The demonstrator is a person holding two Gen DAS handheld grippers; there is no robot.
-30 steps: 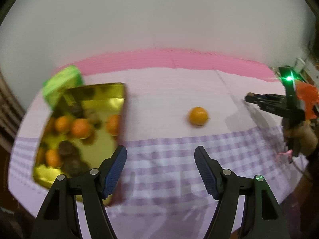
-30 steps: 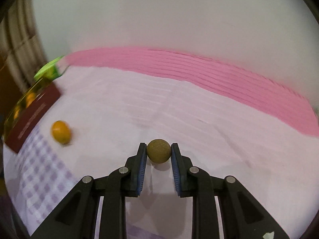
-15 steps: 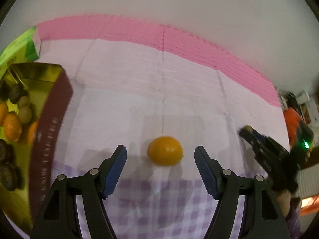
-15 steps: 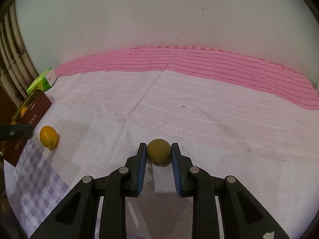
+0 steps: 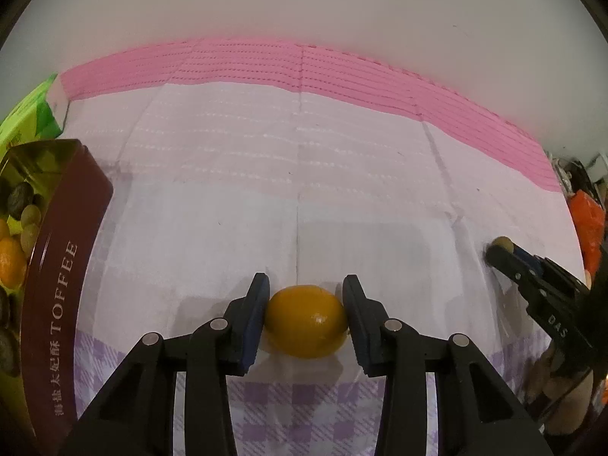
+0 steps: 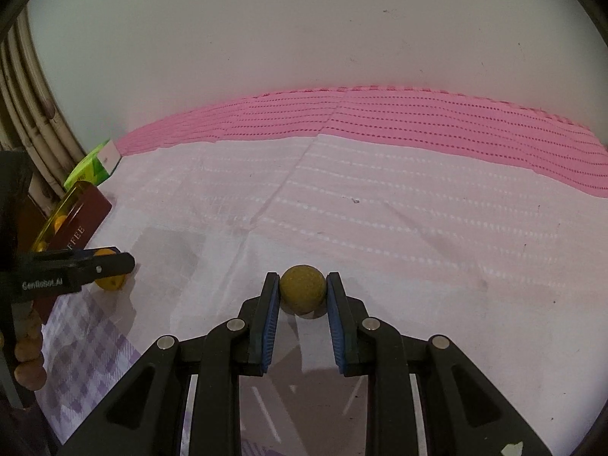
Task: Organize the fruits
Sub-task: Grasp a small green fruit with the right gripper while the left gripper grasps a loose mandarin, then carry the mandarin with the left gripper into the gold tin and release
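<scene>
An orange (image 5: pixel 306 321) lies on the cloth between the blue pads of my left gripper (image 5: pixel 306 283). Its jaws are closing and both pads touch the fruit's sides. The right wrist view shows the same orange (image 6: pixel 110 285) partly hidden behind the left gripper (image 6: pixel 114 262). My right gripper (image 6: pixel 303 279) is shut on a small round yellow-brown fruit (image 6: pixel 303 292), low over the cloth; it appears at the right as the right gripper (image 5: pixel 497 250) with that fruit (image 5: pixel 502 242) at its tip. A maroon toffee tin (image 5: pixel 57 266) at the left holds oranges and dark fruits.
A green carton (image 5: pixel 34 117) stands behind the tin, near the wall. The pink, white and purple-checked tablecloth (image 5: pixel 304 174) runs back to a white wall. Orange clutter (image 5: pixel 587 220) sits past the table's right edge. A hand (image 6: pixel 28 345) holds the left gripper.
My left gripper swung right from the tin, dropped over the orange, and its jaws closed from wide apart onto the fruit. The right gripper stayed put, still holding the small fruit.
</scene>
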